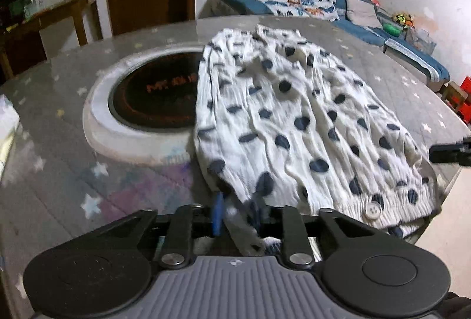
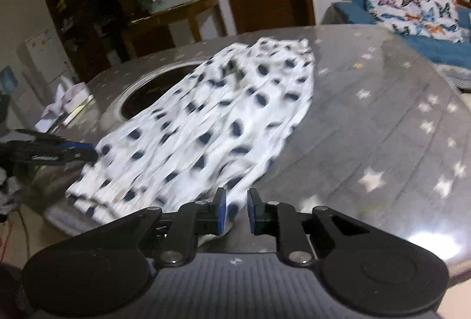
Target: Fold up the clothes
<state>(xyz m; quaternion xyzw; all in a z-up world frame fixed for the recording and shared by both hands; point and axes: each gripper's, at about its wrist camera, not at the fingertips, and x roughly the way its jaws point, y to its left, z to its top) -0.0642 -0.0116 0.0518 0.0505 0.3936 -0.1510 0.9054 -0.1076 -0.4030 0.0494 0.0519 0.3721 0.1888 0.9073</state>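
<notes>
Grey star-print round worktop (image 1: 59, 171) carries a white crinkled garment with navy dots (image 1: 294, 118) at its near edge. Left tool (image 1: 238, 216) pinches the near-left hem corner; right tool (image 2: 237, 210) sits slightly spread around the near-right corner, grip unclear. Best to lift both evenly and keep the hem taut for the fold.

The worktop (image 1: 59, 124) is a big round one under a grey cover scattered with pale stars, glossy enough to catch the room light. Set into its middle is a dark round hotplate (image 1: 156, 95) with reddish lettering, ringed by a wide pale rim. A white garment with dark blue spots (image 1: 294, 118) lies spread flat on the cover, one long side overlapping the hotplate and its rim, and its near elasticated edge, with a white button (image 1: 371, 210), reaching the worktop's near edge. Over at the far left edge sit a white tissue box (image 2: 77, 96) and some loose white paper (image 2: 48, 115) just beside it
</notes>
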